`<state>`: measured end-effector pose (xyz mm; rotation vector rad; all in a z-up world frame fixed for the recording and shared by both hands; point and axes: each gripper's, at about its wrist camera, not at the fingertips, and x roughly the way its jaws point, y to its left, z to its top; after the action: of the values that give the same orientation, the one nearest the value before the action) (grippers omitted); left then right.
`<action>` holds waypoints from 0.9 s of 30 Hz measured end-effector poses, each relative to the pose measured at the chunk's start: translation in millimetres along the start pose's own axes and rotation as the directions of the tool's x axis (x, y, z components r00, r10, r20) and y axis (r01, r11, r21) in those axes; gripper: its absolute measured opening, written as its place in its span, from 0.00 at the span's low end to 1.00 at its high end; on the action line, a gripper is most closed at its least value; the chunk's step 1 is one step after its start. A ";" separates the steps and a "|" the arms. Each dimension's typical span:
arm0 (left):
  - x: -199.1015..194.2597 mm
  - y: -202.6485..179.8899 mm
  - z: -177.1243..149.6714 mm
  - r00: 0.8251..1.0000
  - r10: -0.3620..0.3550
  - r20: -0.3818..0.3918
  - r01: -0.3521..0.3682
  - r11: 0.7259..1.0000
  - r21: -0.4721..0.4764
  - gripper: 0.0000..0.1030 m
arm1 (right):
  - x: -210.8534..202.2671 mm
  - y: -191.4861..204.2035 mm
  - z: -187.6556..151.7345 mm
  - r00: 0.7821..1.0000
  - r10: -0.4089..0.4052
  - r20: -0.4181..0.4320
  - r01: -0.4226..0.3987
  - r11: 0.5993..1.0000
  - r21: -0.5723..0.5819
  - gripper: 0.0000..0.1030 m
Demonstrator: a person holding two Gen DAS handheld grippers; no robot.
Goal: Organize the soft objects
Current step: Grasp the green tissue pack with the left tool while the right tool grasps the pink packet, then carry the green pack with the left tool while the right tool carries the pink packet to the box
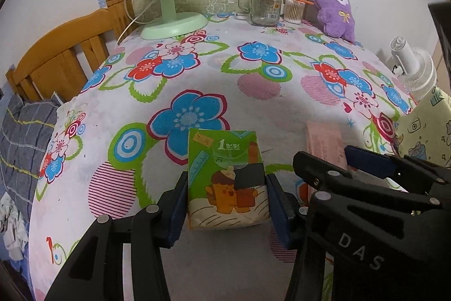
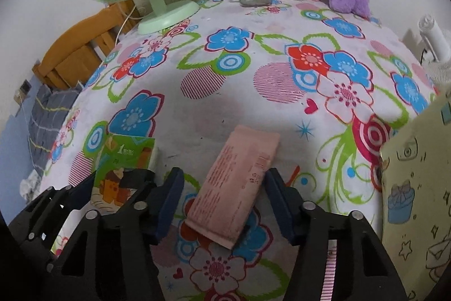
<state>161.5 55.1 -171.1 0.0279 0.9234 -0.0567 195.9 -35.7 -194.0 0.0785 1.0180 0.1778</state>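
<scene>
Left claw, as we see it, grips the green tissue pack on the floral worktop; our right claw straddles the pink pack at three o'clock, pads not pressing.

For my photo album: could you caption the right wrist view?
Right gripper straddling a pink pack on a flowered tablecloth.

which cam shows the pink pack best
The right wrist view. There the pink pack lies whole on the floral cloth, centred between that gripper's jaws, its printed text visible. In the left wrist view only the pack's far end shows at the right; the right gripper covers the rest.
</scene>
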 end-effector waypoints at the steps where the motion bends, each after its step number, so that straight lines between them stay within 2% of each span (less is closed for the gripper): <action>1: 0.9 -0.4 -0.1 1.000 0.002 -0.003 -0.002 1.000 0.002 0.52 | 0.4 1.2 -0.1 1.000 -0.001 0.002 0.001 1.000 -0.007 0.55; 4: 3.2 -1.6 -1.2 1.000 0.003 -0.012 -0.003 1.000 0.006 0.52 | 1.4 4.6 -0.7 1.000 -0.014 0.006 0.014 0.999 -0.033 0.50; 6: 2.5 -3.5 -2.2 1.000 0.013 -0.003 -0.013 1.000 0.016 0.51 | 1.5 6.6 -1.0 1.000 -0.015 0.007 0.015 0.999 -0.046 0.43; 27: -20.1 -10.7 -17.6 0.999 -0.039 0.007 0.039 0.999 -0.018 0.51 | -24.6 10.1 -17.7 0.999 -0.038 0.027 0.040 0.995 -0.091 0.41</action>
<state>134.7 46.0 -165.7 -0.0067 0.9180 -0.0843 167.2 -30.6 -181.2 -0.0221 0.9846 0.1870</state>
